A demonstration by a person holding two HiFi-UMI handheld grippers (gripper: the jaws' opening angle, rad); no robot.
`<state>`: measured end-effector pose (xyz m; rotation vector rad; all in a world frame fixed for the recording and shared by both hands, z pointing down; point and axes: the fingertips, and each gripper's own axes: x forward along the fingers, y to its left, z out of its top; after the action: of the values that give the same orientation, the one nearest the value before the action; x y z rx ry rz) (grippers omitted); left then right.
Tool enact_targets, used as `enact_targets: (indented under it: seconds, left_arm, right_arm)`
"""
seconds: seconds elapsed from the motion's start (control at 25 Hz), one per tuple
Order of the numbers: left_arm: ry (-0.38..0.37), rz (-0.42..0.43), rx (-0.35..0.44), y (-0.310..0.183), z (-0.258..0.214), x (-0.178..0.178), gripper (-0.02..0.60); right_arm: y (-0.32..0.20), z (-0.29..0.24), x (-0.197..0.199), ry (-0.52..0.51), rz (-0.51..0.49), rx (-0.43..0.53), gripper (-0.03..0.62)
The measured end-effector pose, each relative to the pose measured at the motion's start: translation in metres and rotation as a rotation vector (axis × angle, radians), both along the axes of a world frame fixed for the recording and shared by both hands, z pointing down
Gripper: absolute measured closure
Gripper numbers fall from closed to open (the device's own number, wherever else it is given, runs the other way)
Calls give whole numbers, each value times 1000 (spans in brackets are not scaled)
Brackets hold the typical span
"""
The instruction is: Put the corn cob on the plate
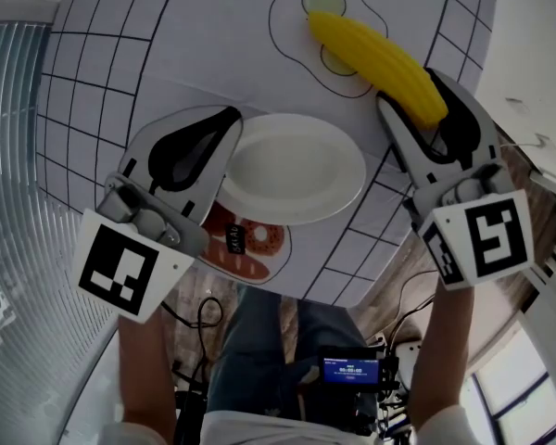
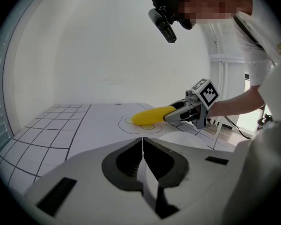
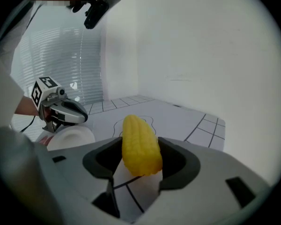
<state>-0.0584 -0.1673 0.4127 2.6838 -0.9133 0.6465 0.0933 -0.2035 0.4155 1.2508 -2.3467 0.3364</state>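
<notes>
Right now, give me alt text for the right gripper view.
The right gripper grips a yellow corn cob between its jaws, over a gridded mat. At left, the left gripper sits beside the white plate.

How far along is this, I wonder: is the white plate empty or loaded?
Empty. The plate shows bare white; the corn cob sits between the right hand-held gripper's jaws beyond it.

head: steeply down | gripper views: low, facing inward | shared: plate
</notes>
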Motion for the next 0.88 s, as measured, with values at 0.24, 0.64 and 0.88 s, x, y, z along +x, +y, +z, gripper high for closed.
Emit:
enact_targets:
  seconds: [0.24,0.64,0.88]
  left_arm:
    - [-19,7,0,2,0,-1,572]
    - [-19,-5,2,5,2,0,572]
    - [-49,46,37,8,1,4,571]
  right_arm:
    - [6,-12,-4,-45,-5,15,352]
    - [20,-28,-16,-113,-28,36,353]
    - [27,-40,-27,-174,-39,44,355]
